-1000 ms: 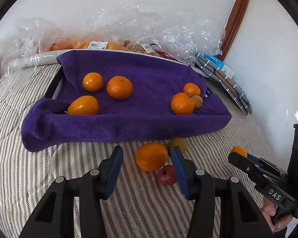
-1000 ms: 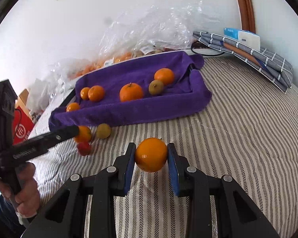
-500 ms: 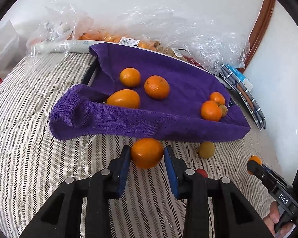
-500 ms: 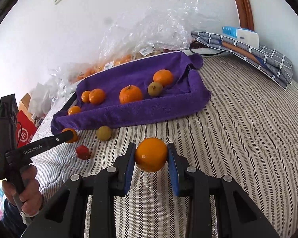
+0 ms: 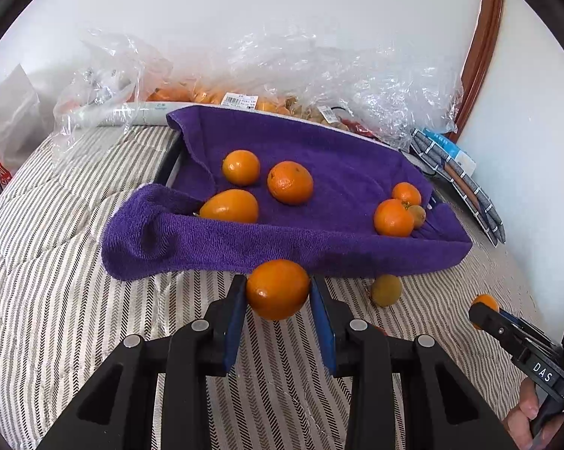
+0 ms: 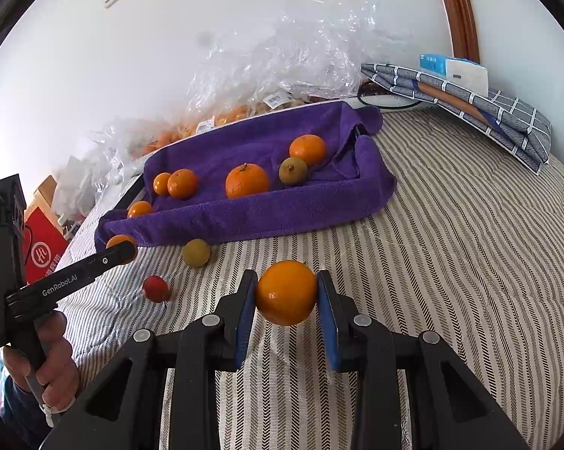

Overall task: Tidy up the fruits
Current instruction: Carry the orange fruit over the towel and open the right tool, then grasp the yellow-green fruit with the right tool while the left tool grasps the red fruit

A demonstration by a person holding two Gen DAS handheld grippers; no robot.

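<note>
My left gripper (image 5: 278, 294) is shut on an orange (image 5: 277, 288) and holds it above the striped bedding, just in front of the purple towel-lined tray (image 5: 282, 247). My right gripper (image 6: 286, 296) is shut on another orange (image 6: 285, 292), lifted over the bedding to the right of the tray (image 6: 244, 217). Several oranges and a small green-yellow fruit lie in the tray. A yellow-green fruit (image 6: 196, 252) and a small red fruit (image 6: 155, 288) lie on the bedding in front of the tray.
Clear plastic bags of fruit (image 5: 244, 101) lie behind the tray against the wall. Folded checked cloth with a box (image 6: 469, 105) lies at the back right. A red carton (image 6: 44, 251) stands at the left edge of the bed.
My left gripper has closed on the orange from the bedding and lifted it toward the tray's front edge. My right gripper has kept holding its orange, nearly still.
</note>
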